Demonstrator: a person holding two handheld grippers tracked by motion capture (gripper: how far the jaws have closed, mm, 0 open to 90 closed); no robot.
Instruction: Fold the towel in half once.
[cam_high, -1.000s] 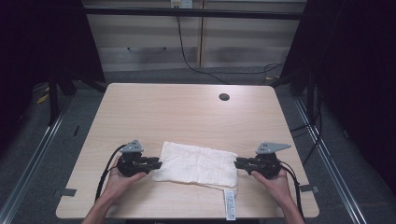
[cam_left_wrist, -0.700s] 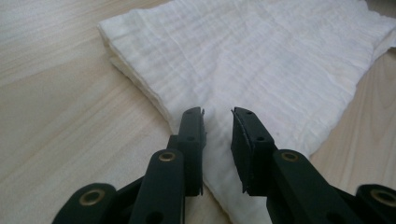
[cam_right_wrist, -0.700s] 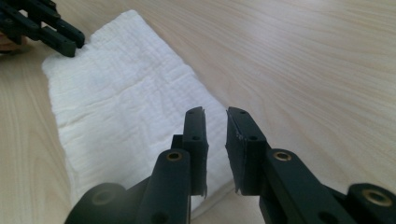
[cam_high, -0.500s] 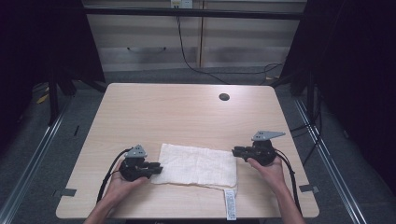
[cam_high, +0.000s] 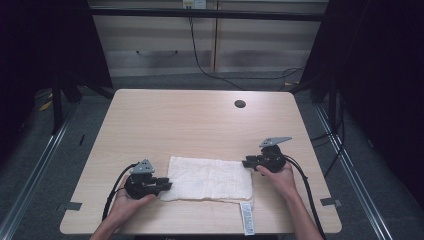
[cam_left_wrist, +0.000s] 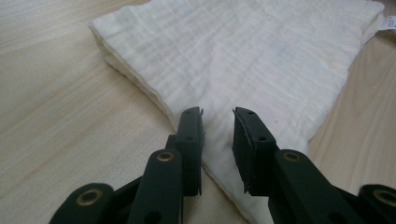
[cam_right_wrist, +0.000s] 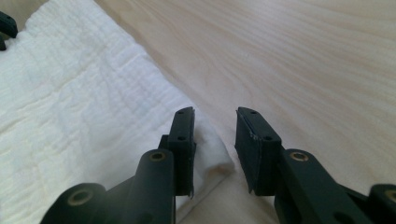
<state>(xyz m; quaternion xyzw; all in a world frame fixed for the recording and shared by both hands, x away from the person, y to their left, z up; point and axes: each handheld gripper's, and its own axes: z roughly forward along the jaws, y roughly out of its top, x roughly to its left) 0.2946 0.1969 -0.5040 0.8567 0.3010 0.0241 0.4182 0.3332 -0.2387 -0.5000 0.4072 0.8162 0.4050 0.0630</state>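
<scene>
The right gripper has shifted to the far right corner of the folded white muslin cloth, its jaws just opening. The left gripper gapes over the near left corner. Cloth lies flat near-centre on the pale wooden table; further folding probably remains.

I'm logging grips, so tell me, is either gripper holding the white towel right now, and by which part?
Neither holds it. The left gripper has its fingers apart over the near-left corner of the towel; the right gripper has just been opening at its far-right corner.

The right claw has moved to the towel's far corner, its jaws just opening.
</scene>
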